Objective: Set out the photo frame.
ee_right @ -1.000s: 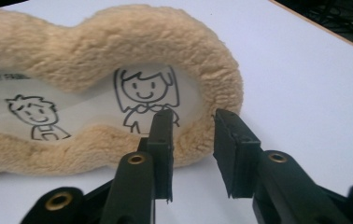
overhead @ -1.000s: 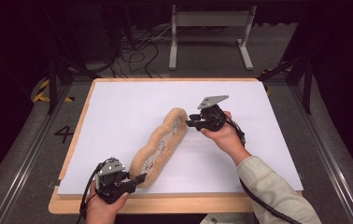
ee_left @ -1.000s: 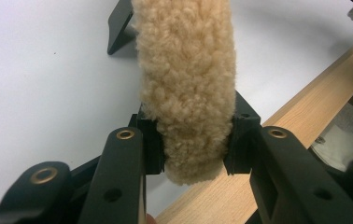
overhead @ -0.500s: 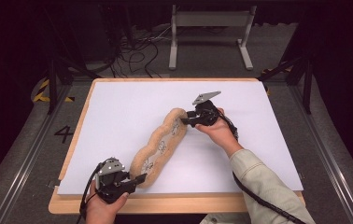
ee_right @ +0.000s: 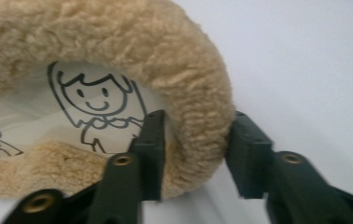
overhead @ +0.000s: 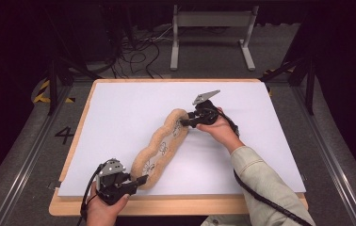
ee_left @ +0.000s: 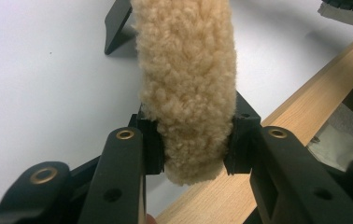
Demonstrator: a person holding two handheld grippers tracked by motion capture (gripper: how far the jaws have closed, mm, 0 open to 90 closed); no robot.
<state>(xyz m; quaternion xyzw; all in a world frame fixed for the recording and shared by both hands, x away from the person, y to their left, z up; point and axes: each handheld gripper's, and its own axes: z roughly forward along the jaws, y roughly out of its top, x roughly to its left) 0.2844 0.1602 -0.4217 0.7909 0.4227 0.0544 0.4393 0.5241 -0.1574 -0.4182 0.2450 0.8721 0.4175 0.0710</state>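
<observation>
Both ends were already grabbed; the fleece pad [overhead: 161, 148] lay diagonally on the white sheet [overhead: 119, 117], not yet lifted or moved anywhere. My left gripper [ee_left: 191, 154] had its jaws clamped on the near end by the board edge. My right gripper [ee_right: 195, 151] pinched the far end's fluffy rim, jaws narrowly apart.

Fleecy tan cushion [overhead: 163, 147] diagonal on white board [overhead: 119, 113], left gripper [overhead: 138, 181] and right gripper [overhead: 186, 123] at its ends

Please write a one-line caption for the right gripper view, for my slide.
Right gripper straddling the fleecy rim of a beige fabric piece, beside a cartoon figure printed on its lining.
</observation>
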